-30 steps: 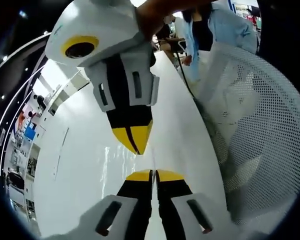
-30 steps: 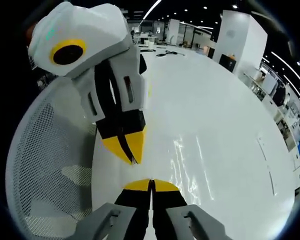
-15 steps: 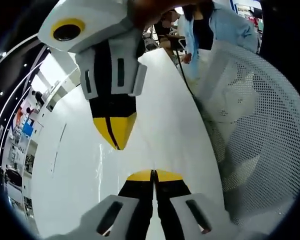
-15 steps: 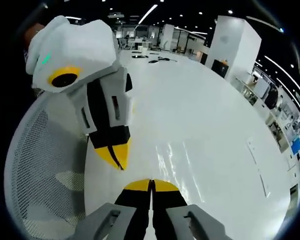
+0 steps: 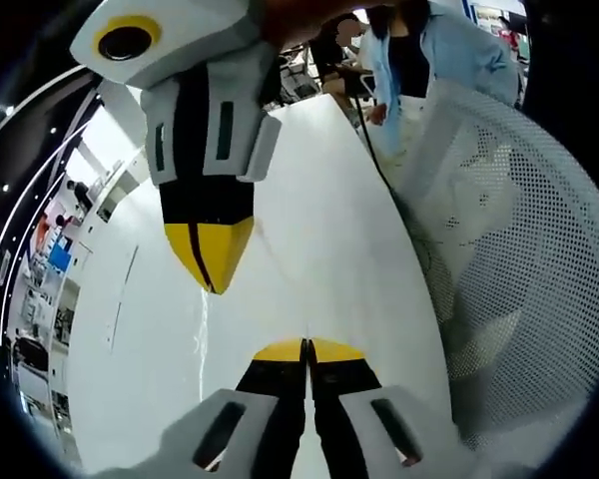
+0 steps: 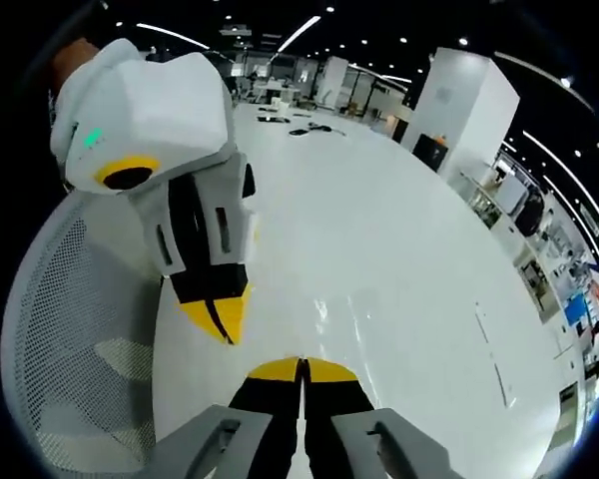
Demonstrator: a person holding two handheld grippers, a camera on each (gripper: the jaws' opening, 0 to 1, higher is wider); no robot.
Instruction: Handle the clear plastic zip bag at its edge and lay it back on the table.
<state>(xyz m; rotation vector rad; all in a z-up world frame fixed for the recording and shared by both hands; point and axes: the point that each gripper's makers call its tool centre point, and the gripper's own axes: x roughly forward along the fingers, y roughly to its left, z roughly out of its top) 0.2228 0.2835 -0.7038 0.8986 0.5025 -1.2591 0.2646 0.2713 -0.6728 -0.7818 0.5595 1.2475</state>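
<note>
The clear zip bag (image 5: 203, 324) shows as faint wavy glints on the white table (image 5: 319, 200), just under the tip of my right gripper (image 5: 212, 284). That gripper comes down from the upper left, its yellow jaws shut. My left gripper (image 5: 304, 347) rises from the bottom, its jaws pressed together. In the right gripper view the bag's glints (image 6: 329, 307) lie just beyond my right gripper (image 6: 301, 364), which is shut. My left gripper (image 6: 228, 334), also shut, hangs to the left of them. I cannot tell whether either gripper pinches any film.
A white mesh chair back (image 5: 519, 249) stands along the table's edge, also seen as the mesh chair (image 6: 80, 329). A black cable (image 5: 372, 160) runs along the table near a person in a light blue shirt (image 5: 449, 50). The glossy table (image 6: 409, 230) stretches far ahead.
The two gripper tips have drawn apart. In the left gripper view the right gripper has slid left and up; in the right gripper view the left gripper has backed off to the left.
</note>
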